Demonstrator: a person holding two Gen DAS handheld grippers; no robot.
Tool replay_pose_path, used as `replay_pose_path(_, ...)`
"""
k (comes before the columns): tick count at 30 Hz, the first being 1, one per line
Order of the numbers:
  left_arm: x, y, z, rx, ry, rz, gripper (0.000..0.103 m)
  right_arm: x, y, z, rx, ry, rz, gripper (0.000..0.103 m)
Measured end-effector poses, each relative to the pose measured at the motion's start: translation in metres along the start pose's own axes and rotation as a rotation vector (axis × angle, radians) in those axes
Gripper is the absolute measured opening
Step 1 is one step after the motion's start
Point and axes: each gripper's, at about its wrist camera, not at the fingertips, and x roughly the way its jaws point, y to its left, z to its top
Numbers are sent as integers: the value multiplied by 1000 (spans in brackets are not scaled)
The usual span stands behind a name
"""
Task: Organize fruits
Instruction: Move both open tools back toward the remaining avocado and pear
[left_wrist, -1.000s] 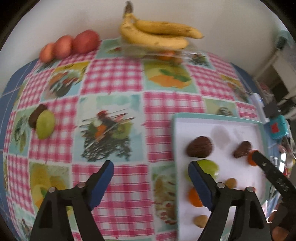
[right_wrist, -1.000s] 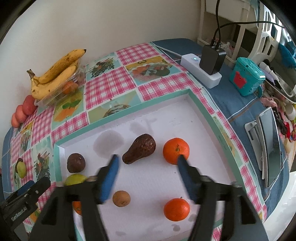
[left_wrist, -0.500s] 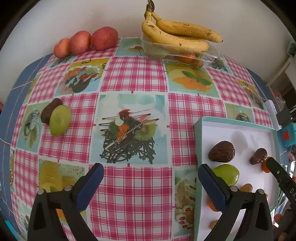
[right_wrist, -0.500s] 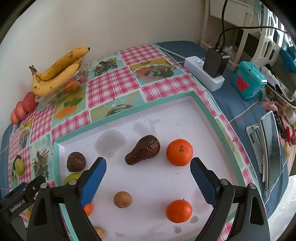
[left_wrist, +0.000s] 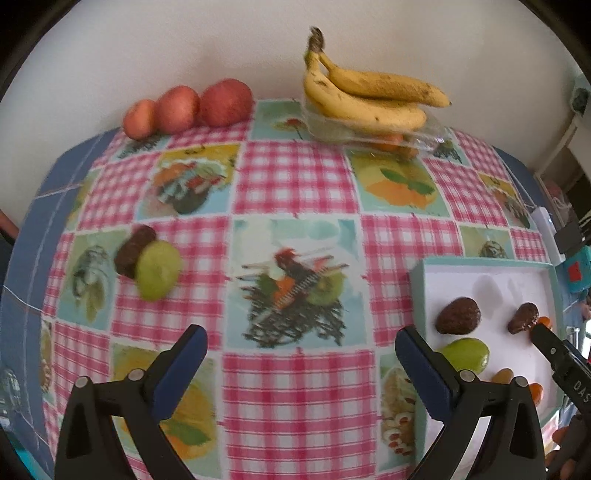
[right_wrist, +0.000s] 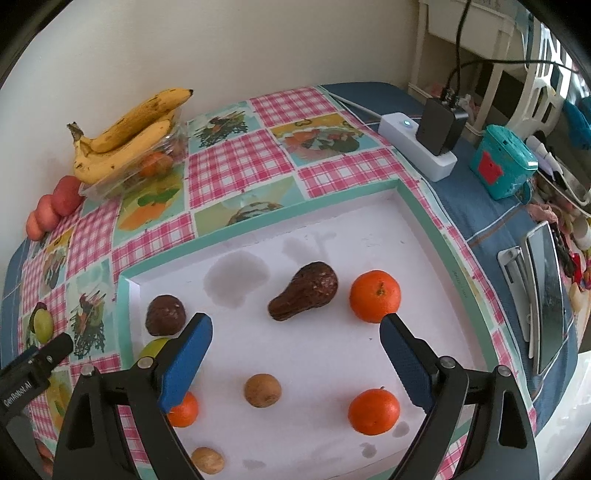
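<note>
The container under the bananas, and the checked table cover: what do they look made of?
The container looks like thin clear plastic: you see fruit through it, and it glints. The table cover may be wipe-clean vinyl or oilcloth, flat and printed with a faint sheen, though plain printed cloth can't be ruled out.

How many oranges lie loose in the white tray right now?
3. One orange sits right of the dark pear-shaped fruit, one lies near the front right, and one is partly hidden behind the right gripper's left finger. More could be hidden.

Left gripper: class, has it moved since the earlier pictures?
Yes. The left gripper, open and empty, has shifted left, away from the tray: the green fruit on the cloth now sits nearer centre.
</note>
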Motion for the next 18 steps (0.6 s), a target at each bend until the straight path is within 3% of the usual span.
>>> replay_pose_path(18, -36, 90, 16, 7, -73, 103, 103, -18, 84, -6, -108, -1, 54, 92)
